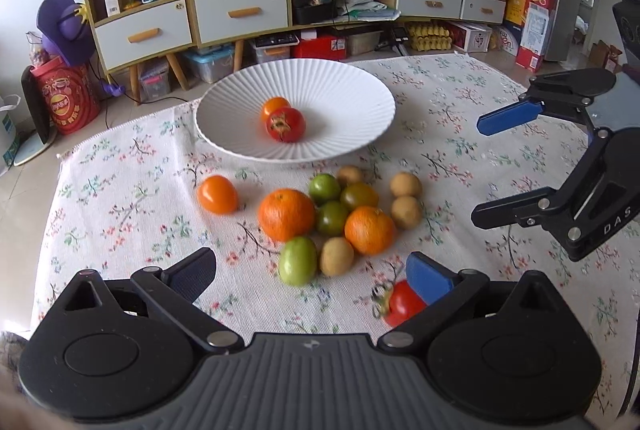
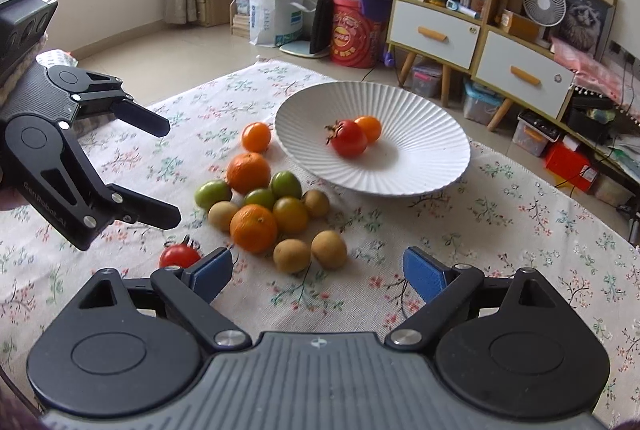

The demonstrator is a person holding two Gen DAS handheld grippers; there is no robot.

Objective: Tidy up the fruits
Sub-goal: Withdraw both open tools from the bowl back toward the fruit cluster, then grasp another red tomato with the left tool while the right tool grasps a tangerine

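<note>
Item one: the white ribbed plate [image 1: 352, 149] is sitting on the desk [image 1: 120, 189], which is wearing a floral cloth. In the plate we are counting two pieces, a red tomato [image 1: 285, 125] and an orange tomato [image 1: 274, 106], touching one another.

Item two: the loose fruit pile, lying on the cloth just in front of the plate. We are listing a large orange [image 1: 286, 214], a second orange [image 1: 369, 230], green fruits such as the one nearest us [image 1: 297, 261], several tan round fruits including one at the pile's near edge [image 1: 337, 256], and an orange tomato [image 1: 217, 193] sitting a little apart on the left side of the left wrist view.

Item three: a stray red tomato [image 1: 402, 304], lying on the cloth apart from the pile, just beside the blue pad of our left tool [image 1: 312, 272]; in the right wrist view it [image 2: 179, 256] is showing beside the right tool's own finger.

Item four: we are holding the left tool with its fingers spread wide, gripping nothing. The right tool [image 2: 318, 270] is likewise standing spread apart and unloaded, hovering over the cloth near the pile.
</note>
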